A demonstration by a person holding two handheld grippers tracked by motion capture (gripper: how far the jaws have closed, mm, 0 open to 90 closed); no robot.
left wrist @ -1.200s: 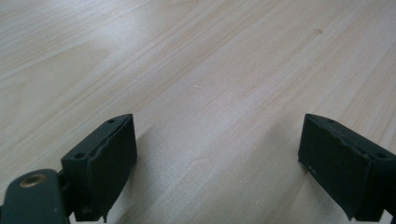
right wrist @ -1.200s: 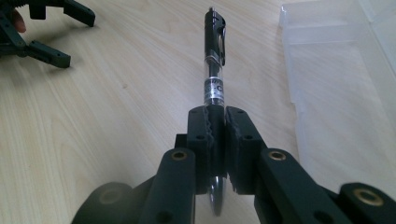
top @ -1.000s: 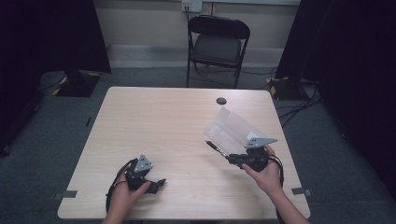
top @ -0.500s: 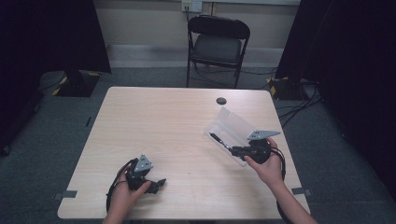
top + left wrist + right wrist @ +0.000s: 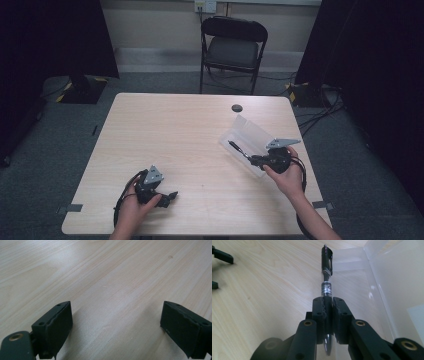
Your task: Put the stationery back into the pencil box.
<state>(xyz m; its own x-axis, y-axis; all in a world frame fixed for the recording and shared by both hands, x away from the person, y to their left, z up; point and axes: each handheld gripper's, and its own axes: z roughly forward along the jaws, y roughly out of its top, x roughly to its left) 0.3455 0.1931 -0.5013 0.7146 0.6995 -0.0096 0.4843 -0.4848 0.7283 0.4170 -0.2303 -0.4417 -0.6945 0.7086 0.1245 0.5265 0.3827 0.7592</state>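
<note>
Right claw (image 5: 328,312) clamps a black pen (image 5: 326,272) lengthwise, poised above the clear plastic case (image 5: 252,137), seemingly for placing inside; left claw (image 5: 167,196) rests wide, empty, on the tabletop (image 5: 175,130).

right tool (image 5: 248,156) and pen (image 5: 238,148) shifted slightly over clear box (image 5: 252,132)

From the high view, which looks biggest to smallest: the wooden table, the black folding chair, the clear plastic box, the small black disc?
1. Light wooden table
2. Black folding chair, though it stands farther off
3. Clear plastic box
4. Small black disc
</note>
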